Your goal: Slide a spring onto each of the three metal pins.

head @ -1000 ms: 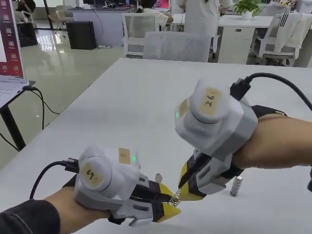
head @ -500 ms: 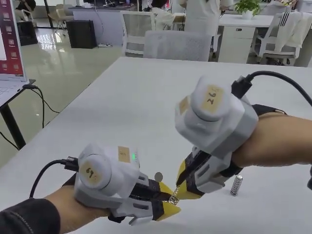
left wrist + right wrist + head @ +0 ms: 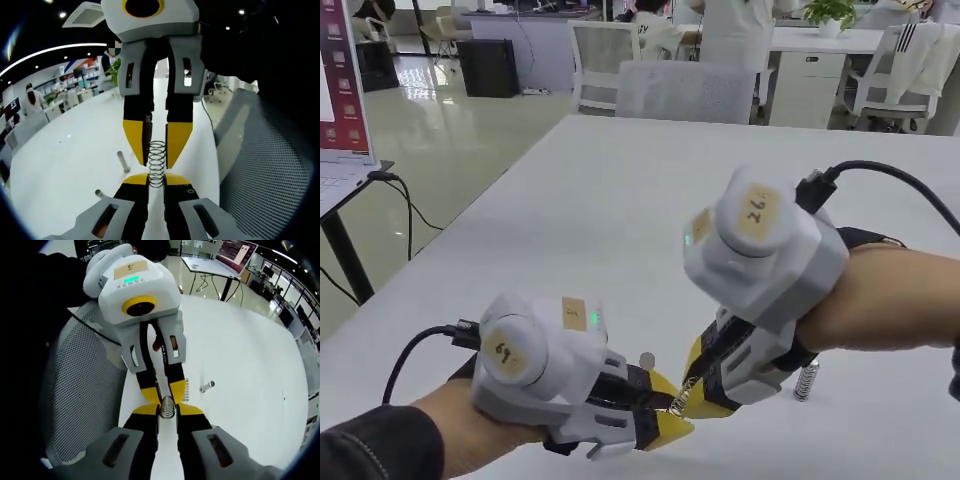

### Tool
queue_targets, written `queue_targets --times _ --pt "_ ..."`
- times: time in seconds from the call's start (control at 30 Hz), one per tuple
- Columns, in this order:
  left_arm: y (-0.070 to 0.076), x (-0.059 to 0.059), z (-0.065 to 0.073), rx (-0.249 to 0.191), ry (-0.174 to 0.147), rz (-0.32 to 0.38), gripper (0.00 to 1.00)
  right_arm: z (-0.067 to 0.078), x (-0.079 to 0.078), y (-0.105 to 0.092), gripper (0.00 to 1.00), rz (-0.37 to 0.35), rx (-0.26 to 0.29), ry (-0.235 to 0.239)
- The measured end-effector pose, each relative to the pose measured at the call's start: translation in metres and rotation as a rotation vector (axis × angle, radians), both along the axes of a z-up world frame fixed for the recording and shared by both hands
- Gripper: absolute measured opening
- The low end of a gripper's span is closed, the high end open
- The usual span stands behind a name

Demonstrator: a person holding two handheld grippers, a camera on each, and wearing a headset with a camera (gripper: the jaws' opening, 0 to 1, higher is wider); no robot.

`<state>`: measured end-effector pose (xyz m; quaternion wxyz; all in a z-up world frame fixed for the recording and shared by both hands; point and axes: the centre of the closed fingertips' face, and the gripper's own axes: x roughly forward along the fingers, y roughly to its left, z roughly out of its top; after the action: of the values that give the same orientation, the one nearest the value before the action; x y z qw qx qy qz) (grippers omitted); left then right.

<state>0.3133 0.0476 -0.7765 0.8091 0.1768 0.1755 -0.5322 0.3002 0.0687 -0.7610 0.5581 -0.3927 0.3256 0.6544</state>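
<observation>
Spring [image 3: 680, 397] is up off the desk [image 3: 600, 220], down at the near edge, stretched between the tips of the two grippers. The left gripper [image 3: 665, 410] has its yellow fingers [image 3: 135, 182] clenched on the near-left end. The right gripper [image 3: 700, 390] comes in from the right, and its fingers [image 3: 179, 140] are pinched on the other end. In the left gripper view the coil runs straight from one set of tips into the other. In the right gripper view you're looking at it end-on, sitting right between that gripper's own tips. Can't tell if there's anything inside the coil.

A pin [image 3: 646, 361] stands upright on the desk just beyond the spring, apart from it. The left gripper view shows two pins [image 3: 121, 161] standing on the desk off to one side of the fingers, not touching anything. A second spring [image 3: 806, 380] stands upright on the desk just right of the right gripper. Can't tell whether it's sitting on a pin.

A mesh chair [image 3: 685, 95] is at the far end of the desk, and a laptop [image 3: 340, 90] sits on another table at far left.
</observation>
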Motion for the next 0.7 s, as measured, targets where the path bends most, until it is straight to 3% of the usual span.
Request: queue_targets --times 0.4,0.7 --pt "-0.0016 0.0003 0.0082 -0.035 -0.012 0.000 0.02 0.0021 -0.0016 0.0010 0.09 -0.008 0.013 0.011" --pt "-0.0030 -0.0006 0.0068 -0.032 -0.007 -0.004 0.03 0.0004 -0.0021 -0.0003 0.08 -0.014 -0.003 0.015"
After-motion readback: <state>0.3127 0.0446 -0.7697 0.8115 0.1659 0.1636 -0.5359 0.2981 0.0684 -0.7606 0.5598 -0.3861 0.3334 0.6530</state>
